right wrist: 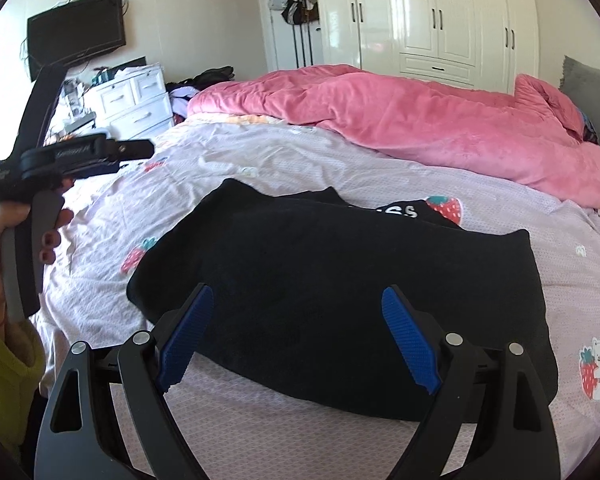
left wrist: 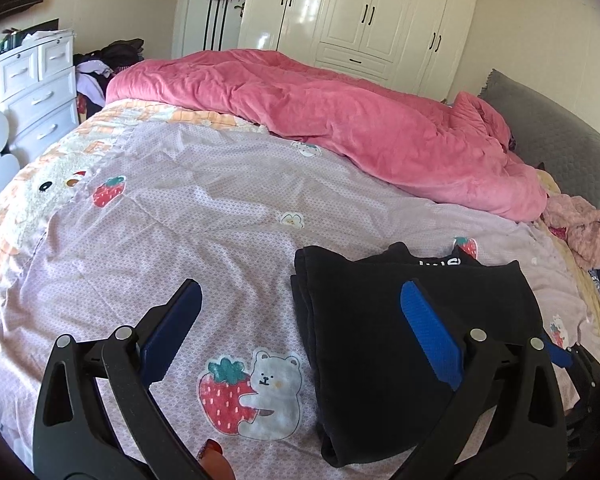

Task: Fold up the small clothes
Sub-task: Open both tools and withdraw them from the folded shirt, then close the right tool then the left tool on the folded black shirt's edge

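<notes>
A black garment (left wrist: 400, 340) lies folded flat on the lilac strawberry-print bedsheet (left wrist: 204, 220); white lettering shows at its far edge. My left gripper (left wrist: 300, 292) is open and empty, its left finger over bare sheet, its right finger over the garment's left part. In the right wrist view the garment (right wrist: 340, 280) fills the middle. My right gripper (right wrist: 298, 296) is open and empty, just above the garment's near edge. The left gripper's body (right wrist: 40, 168) shows at far left, held in a hand.
A bunched pink duvet (left wrist: 340, 120) covers the far half of the bed. A pink fluffy item (left wrist: 584, 232) lies at the right edge by the grey headboard (left wrist: 560, 140). White drawers (left wrist: 40, 92) stand on the left, a white wardrobe (left wrist: 360, 20) behind.
</notes>
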### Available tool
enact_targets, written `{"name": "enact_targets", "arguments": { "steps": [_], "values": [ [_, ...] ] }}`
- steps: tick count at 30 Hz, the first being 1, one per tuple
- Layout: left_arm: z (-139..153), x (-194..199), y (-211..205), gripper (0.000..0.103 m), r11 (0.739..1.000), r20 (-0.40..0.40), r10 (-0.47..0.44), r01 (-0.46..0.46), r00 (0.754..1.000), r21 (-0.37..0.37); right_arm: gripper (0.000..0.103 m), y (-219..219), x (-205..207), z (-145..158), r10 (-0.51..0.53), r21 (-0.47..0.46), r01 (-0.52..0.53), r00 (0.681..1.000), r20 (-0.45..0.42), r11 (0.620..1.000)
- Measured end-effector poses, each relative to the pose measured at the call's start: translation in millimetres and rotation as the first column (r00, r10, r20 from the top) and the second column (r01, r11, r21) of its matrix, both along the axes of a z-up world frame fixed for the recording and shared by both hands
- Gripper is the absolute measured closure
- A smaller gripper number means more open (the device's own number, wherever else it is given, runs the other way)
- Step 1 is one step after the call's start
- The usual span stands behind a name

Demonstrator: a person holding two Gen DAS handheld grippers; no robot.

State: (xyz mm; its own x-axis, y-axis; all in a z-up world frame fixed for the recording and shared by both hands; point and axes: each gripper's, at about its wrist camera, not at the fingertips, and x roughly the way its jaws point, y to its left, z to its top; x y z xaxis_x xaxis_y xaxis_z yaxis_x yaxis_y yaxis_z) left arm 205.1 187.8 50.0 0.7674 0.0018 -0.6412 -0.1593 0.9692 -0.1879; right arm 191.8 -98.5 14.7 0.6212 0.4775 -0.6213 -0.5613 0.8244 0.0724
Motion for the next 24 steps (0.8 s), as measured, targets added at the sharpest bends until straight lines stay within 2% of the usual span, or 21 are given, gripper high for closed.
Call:
{"name": "enact_targets", "arguments": {
  "steps": [5,9,14,24],
  "values": [
    [2,-2,7,0.009,1.0,0.002,0.017,-0.017,1.0,-0.007,0.017,11,-7,-6,0.023,-0.013,-0.023,1.0,-0.012,1.0],
    [6,-4,11,0.009,0.999,0.012,0.038,-0.039,0.999,0.022,0.017,24,-13,-14,0.039,-0.041,-0.04,0.999,-0.026,0.998],
    [5,-3,16,0.009,0.999,0.007,0.037,-0.037,0.999,-0.001,0.017,40,-20,-23,0.054,-0.063,-0.057,0.998,-0.045,0.996],
    [-7,7,9,0.009,0.998,-0.035,0.019,-0.017,0.999,0.052,0.017,85,-34,-38,0.103,-0.136,-0.11,0.993,-0.057,0.985]
  ]
}}
